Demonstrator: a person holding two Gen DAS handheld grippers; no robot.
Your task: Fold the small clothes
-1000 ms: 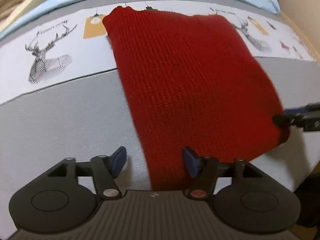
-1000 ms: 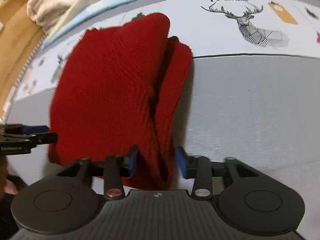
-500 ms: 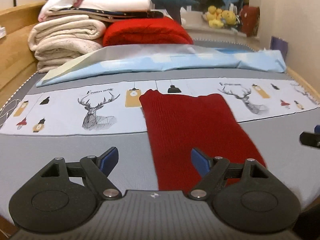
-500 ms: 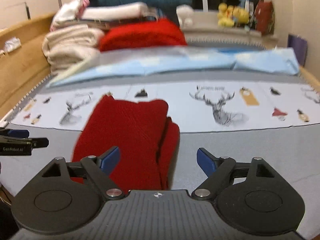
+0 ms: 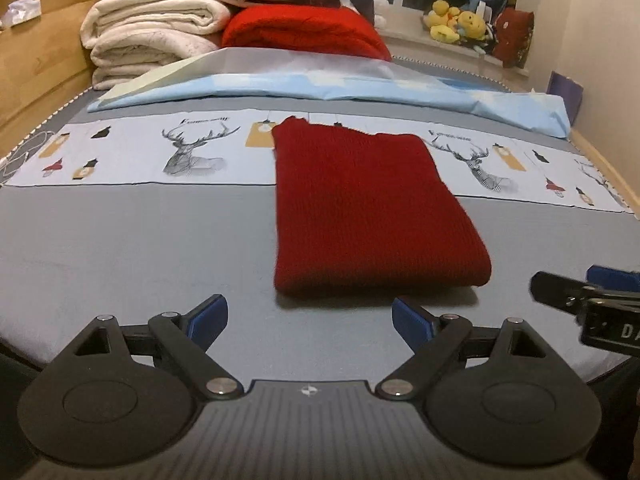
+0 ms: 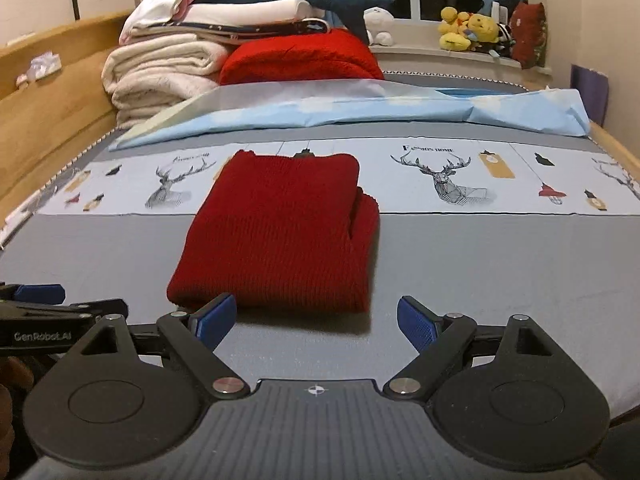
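Both tongs have backed off the red knit [image 5: 360,208]; the left tongs [image 5: 310,320] are opening, the right tongs [image 6: 316,320] gape, both empty. Soft, light, floppy: take it by the thick edge at 6 o'clock.

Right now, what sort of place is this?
Most likely a bedroom: a bed with a wooden frame, folded blankets stacked at its far end, and plush toys on the window sill.
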